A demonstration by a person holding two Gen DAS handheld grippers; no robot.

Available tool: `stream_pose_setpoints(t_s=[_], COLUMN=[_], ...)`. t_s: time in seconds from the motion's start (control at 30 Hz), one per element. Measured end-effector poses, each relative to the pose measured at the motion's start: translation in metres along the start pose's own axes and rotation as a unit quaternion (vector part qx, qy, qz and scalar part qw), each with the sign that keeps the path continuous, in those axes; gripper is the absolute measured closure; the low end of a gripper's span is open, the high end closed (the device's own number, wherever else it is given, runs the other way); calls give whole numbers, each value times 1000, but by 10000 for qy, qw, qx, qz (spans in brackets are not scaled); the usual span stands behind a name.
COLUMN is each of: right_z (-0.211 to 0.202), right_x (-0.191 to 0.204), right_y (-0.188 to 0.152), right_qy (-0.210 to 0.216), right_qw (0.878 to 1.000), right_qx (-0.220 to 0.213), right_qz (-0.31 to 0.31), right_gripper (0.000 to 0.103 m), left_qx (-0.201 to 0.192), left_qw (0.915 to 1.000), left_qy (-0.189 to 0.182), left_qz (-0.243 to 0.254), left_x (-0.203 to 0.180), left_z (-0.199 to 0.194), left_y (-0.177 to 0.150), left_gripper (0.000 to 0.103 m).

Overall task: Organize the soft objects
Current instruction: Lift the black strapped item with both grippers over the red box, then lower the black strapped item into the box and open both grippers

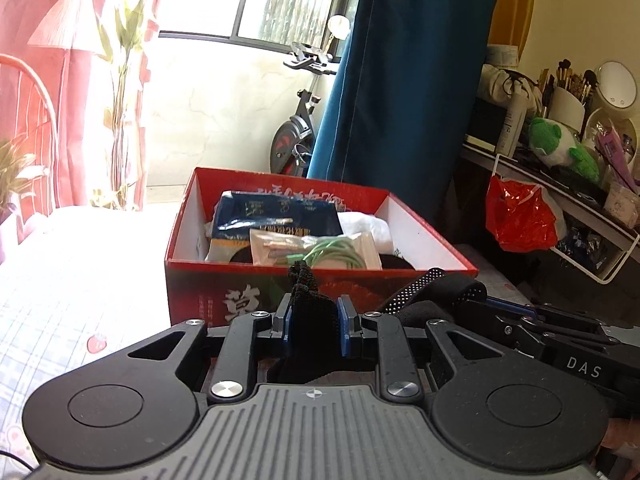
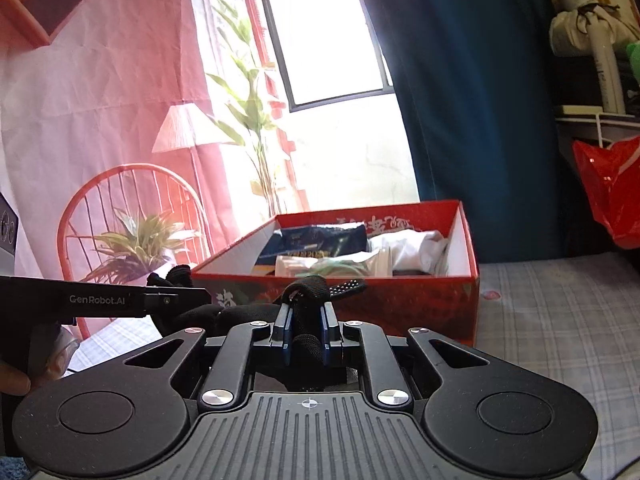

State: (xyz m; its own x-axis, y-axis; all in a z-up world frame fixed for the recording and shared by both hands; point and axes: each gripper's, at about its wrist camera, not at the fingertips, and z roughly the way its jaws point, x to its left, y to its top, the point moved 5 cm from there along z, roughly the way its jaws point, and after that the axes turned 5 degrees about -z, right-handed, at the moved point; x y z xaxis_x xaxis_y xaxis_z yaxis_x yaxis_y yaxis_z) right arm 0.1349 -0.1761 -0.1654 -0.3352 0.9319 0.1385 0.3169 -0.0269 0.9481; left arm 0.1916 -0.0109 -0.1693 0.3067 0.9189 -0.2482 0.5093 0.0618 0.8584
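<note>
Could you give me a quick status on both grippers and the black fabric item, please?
Left gripper shut on black fabric item. Right gripper shut on its strap end. Red box just ahead, already partly filled. Nothing in between.

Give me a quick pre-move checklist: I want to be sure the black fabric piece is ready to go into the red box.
1. Left gripper holds the black fabric piece: ok, fabric is pinched between its blue fingers.
2. Right gripper holds the same piece: ok, a black strap sits between its fingers.
3. Red box is open: ok, no lid on it.
4. Free room in the box: not ok, dark blue packet, clear bag with green cable and white cloth fill most of it.
5. Fabric clears the box's near wall: cannot tell.
</note>
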Motion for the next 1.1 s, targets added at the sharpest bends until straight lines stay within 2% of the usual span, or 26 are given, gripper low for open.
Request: stream_pose_setpoints(t_s=[0.13, 0.37, 0.63, 0.77, 0.93, 1.0, 1.1], right_z=[11, 44, 102, 132, 169, 181, 195], right_x=[-9, -26, -52, -64, -75, -78, -86], right_y=[23, 61, 99, 114, 121, 122, 120], right_qy=[10, 3, 44, -9, -135, -198, -315], right_qw=[9999, 9999, 9997, 9993, 9983, 9979, 9968], right_qx=[-104, -133, 250, 362, 568, 622, 720], right_qz=[23, -68, -11, 1, 33, 39, 127], right_gripper=[90, 90, 90, 90, 90, 90, 90], left_qx=[20, 52, 305, 423, 481, 499, 459], left_qw=[9998, 9999, 9988, 9989, 9985, 9984, 9983], left_qy=[-157, -156, -256, -124, -13, 86, 347], left_qz=[-104, -43, -299, -158, -256, -251, -101], left_x=[3, 9, 29, 35, 44, 47, 50], left_z=[14, 52, 100, 126, 154, 164, 174], left_y=[26, 66, 111, 127, 138, 139, 139], left_gripper=[80, 80, 80, 79, 79, 75, 59])
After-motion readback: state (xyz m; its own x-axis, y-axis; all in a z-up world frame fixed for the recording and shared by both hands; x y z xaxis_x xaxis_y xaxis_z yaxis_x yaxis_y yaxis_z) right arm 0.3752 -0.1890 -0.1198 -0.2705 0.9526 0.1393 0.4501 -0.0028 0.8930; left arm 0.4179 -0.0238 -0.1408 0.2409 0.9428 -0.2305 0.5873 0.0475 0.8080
